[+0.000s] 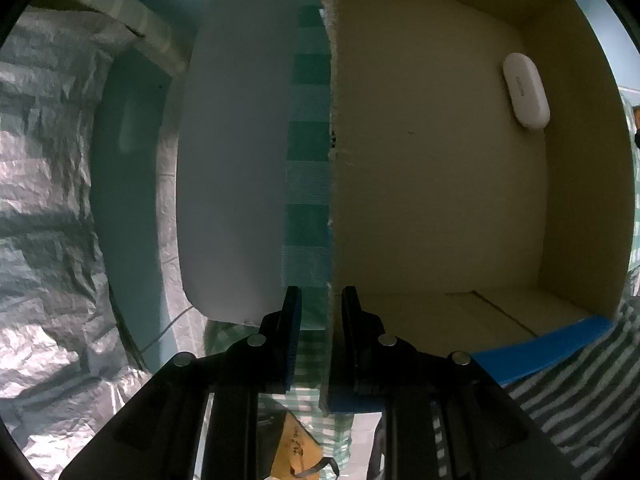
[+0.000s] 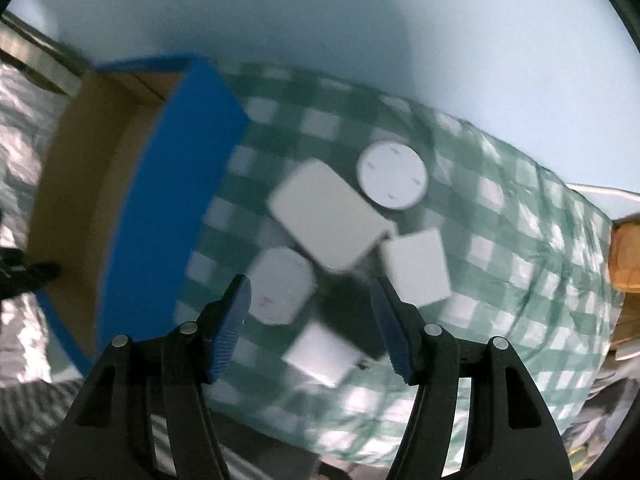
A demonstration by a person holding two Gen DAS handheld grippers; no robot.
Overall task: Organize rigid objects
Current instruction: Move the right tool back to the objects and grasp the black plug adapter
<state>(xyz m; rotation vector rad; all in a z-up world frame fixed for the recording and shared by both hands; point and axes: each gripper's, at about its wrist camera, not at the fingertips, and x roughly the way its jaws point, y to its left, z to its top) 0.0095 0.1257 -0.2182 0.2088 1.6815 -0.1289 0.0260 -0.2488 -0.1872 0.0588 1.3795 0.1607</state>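
Note:
In the left wrist view my left gripper (image 1: 320,308) is shut on the side wall (image 1: 331,200) of an open cardboard box with blue outer faces. A white oval case (image 1: 526,91) lies inside on the box floor (image 1: 432,160). In the right wrist view my right gripper (image 2: 312,308) is open and empty above several white objects on a green checked cloth (image 2: 500,280): a round disc (image 2: 392,175), a large rounded slab (image 2: 328,216), a rounded square device (image 2: 280,286), a square block (image 2: 418,266) and a small flat piece (image 2: 322,354). The box (image 2: 168,184) stands to their left.
A large white panel (image 1: 236,160) leans just outside the box wall in the left wrist view. Crinkled silver foil (image 1: 44,220) covers the left side. A pale blue wall (image 2: 360,20) lies behind the table. An orange-brown object (image 2: 626,256) sits at the right edge.

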